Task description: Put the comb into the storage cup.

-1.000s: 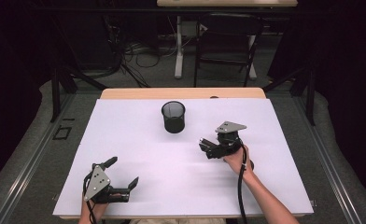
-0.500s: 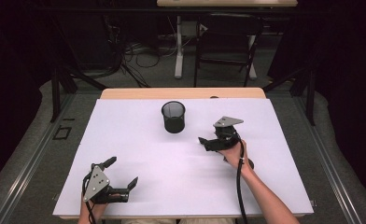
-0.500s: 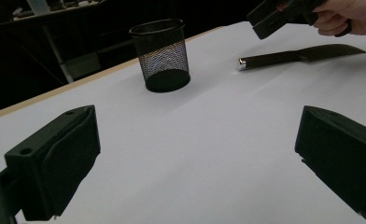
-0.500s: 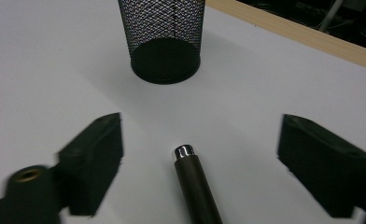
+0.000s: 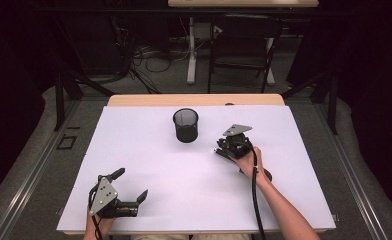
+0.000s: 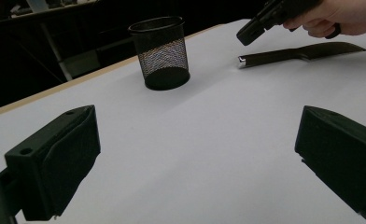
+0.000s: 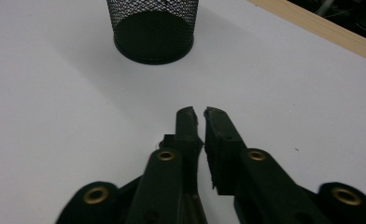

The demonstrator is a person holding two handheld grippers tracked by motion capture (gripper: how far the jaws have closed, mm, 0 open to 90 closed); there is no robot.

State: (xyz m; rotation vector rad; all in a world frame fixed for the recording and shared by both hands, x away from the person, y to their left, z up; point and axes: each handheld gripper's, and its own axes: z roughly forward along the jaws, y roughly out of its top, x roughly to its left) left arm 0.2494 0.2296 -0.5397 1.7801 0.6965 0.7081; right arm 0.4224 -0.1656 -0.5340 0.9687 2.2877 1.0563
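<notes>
A black mesh cup [image 5: 185,125] [image 6: 162,51] [image 7: 153,28] stands upright at the table's far middle. To the right of the cup, a person's hand holds my right gripper [image 5: 219,150] [image 6: 246,35] [image 7: 200,112]. Its jaws have just been closing and are shut with nothing between them. A dark knife-shaped object [image 6: 293,53] with a shiny end lies flat on the table just under that gripper, and a strip of table shows between them. At the near left, my left gripper [image 5: 130,183] [image 6: 195,154] is open and empty just above the table.
The white table top [image 5: 149,150] has a wooden strip [image 5: 194,100] along its far edge. Beyond it are a dark floor, cables, a chair and table legs. A black cable [image 5: 255,195] runs along the right forearm.
The right gripper's jaws have gone from spread to shut, and the gripper has shifted a little left and away from me. The left gripper has stayed in place.
</notes>
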